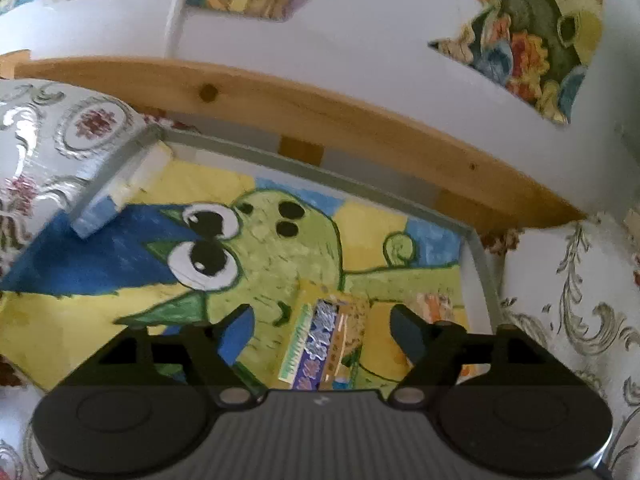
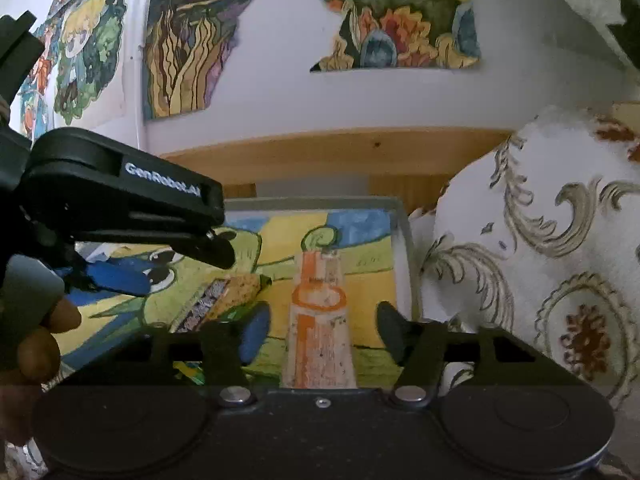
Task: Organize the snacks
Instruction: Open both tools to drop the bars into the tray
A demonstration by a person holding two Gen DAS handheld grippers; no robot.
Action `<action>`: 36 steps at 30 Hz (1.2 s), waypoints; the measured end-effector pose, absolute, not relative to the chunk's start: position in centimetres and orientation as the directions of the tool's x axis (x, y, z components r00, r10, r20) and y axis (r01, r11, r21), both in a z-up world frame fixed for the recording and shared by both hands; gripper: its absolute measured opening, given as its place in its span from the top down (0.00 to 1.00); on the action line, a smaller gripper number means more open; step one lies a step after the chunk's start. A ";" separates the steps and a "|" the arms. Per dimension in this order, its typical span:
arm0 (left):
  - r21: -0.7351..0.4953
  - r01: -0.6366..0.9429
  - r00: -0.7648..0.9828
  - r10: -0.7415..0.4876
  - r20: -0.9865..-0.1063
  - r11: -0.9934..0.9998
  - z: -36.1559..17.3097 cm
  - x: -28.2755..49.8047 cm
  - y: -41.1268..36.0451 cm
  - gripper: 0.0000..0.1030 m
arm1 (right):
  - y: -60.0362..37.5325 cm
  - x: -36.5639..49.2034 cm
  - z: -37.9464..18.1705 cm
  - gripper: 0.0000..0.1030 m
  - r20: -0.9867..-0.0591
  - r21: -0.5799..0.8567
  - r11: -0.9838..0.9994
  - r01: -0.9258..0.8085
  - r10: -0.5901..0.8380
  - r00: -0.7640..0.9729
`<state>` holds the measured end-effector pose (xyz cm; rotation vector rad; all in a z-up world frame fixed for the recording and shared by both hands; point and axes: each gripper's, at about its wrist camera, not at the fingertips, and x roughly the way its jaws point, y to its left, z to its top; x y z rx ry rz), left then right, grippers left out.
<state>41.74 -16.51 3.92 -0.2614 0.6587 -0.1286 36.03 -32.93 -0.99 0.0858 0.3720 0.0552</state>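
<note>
Between the spread fingers of the right gripper (image 2: 318, 334): one pale snack packet with orange lettering (image 2: 320, 320), lying flat on the painted tray (image 2: 404, 240) (a green cartoon creature on yellow and blue). Its long axis runs straight away from the camera, in line with the fingers; its near end sits at the gripper body, its far end well past the fingertips. Fingers wide open, holding nothing, one on either side of the packet and clear of it.

Between the spread fingers of the left gripper (image 1: 322, 330): a second snack packet, purple and yellow with a green serrated edge (image 1: 320, 344), also flat on the tray (image 1: 476, 248). Long axis again roughly along the fingers, tipped slightly to the right. Fingers wide open, empty, the packet nearer the right fingertip than the left.

Beyond, in the right wrist view: the left gripper (image 2: 188, 264) seen from the side, over that same purple packet (image 2: 224, 296), to the left of the orange one and near it.

Judgement: each hand is lined up on its own packet, so closing across the short width should serve in both cases; the right looks better centred.

Farther: patterned white cloth (image 2: 540, 260) bunched beside the tray, a wooden rail (image 1: 320, 120), a wall with paintings (image 2: 400, 32).
</note>
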 end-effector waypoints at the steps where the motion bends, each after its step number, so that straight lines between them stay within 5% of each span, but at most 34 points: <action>1: -0.285 0.028 0.790 -0.195 -0.580 0.958 4.3 41.5 -16.3 0.18 | -32.9 35.7 -0.6 0.27 -0.353 0.096 0.995 -0.035 0.067 0.933; 11: -0.336 0.017 0.862 -0.184 -0.472 0.942 9.9 36.5 -13.3 0.01 | -32.4 31.3 5.7 0.01 -0.251 0.100 0.995 -0.025 0.050 0.967; 23: -0.299 -0.006 0.923 -0.110 -0.368 0.954 12.7 27.7 -10.1 0.01 | -31.8 23.9 11.4 0.01 -0.177 0.109 0.994 -0.018 0.037 0.984; 36: -0.250 0.047 0.940 -0.127 -0.317 0.967 12.1 18.2 -8.2 0.01 | -30.8 14.6 10.8 0.01 -0.192 0.121 0.992 0.024 -0.001 0.981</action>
